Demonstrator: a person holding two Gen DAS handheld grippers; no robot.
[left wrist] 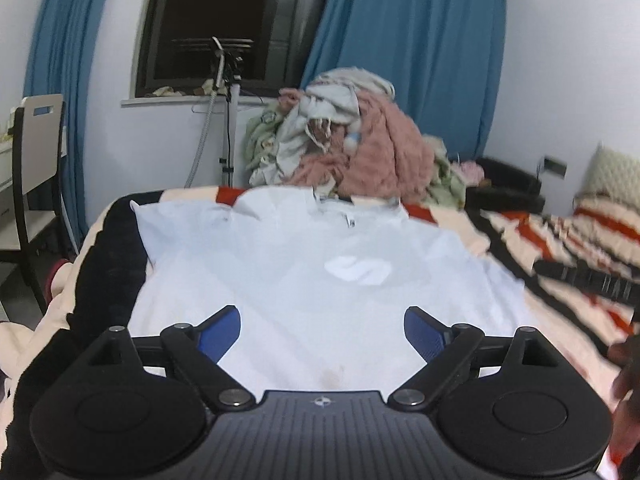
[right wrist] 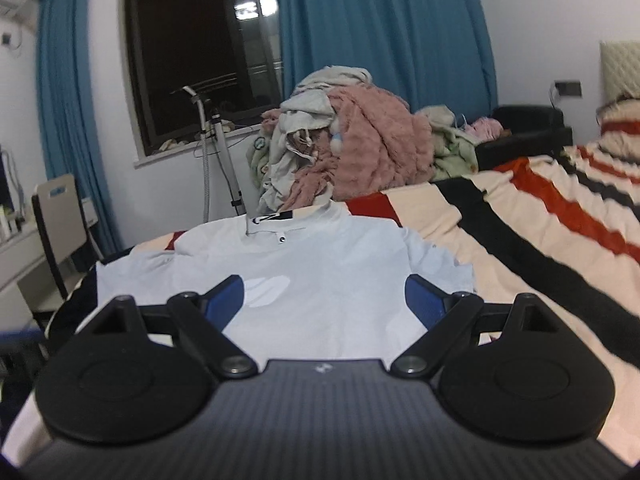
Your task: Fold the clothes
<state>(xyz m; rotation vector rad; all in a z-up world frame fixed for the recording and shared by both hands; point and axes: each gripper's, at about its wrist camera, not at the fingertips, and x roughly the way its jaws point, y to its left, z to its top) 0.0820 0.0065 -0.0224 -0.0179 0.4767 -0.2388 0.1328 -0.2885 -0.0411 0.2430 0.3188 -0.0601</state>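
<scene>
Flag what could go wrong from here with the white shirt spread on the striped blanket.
1. Both sets of tongs, left and right, are open over the white short-sleeved shirt, holding nothing; a shallow pinch could also catch the striped fleece blanket underneath.
2. The pile of pink and beige unfolded laundry sits right behind the collar; a fold toward it may snag.
3. The left sleeve edge looks rumpled, so the fold may end uneven.

White shirt [left wrist: 304,272] lying spread flat near the foot corner of the striped bed [right wrist: 540,232], collar pointing toward the far edge, pale logo showing on the chest, small brownish stain sitting near the hem
</scene>
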